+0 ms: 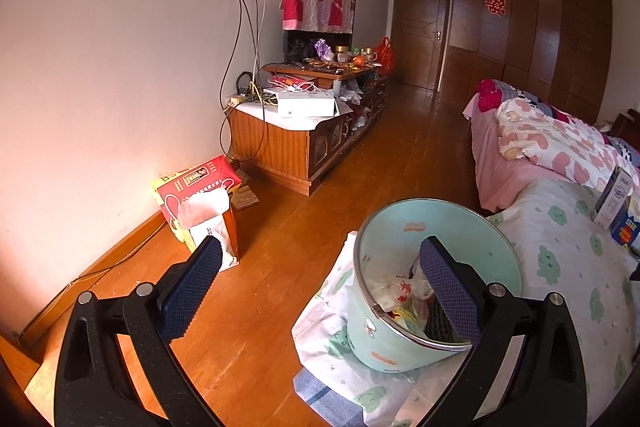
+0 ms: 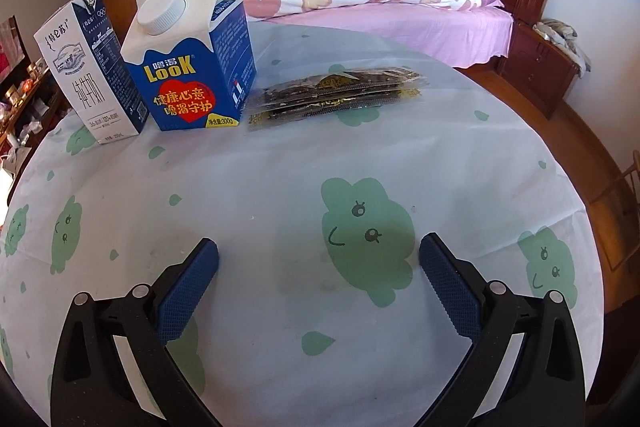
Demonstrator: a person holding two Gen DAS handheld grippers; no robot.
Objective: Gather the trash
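Glossy wooden floor (image 1: 280, 247); matt cloth tablecloth (image 2: 280, 187); shiny plastic sachets (image 2: 336, 95).

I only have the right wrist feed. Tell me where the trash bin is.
Observer: The mint-green bin stands by the table edge, seen in the left wrist view.
Operator: Report what's in it.
Observer: Crumpled plastic bags and wrappers already lie inside.
Operator: Give me the left gripper.
Observer: The left gripper is open, its right finger over the bin's mouth, holding nothing.
Operator: Say what's beyond the bin.
Observer: A red box leans against the wall on the wooden floor.
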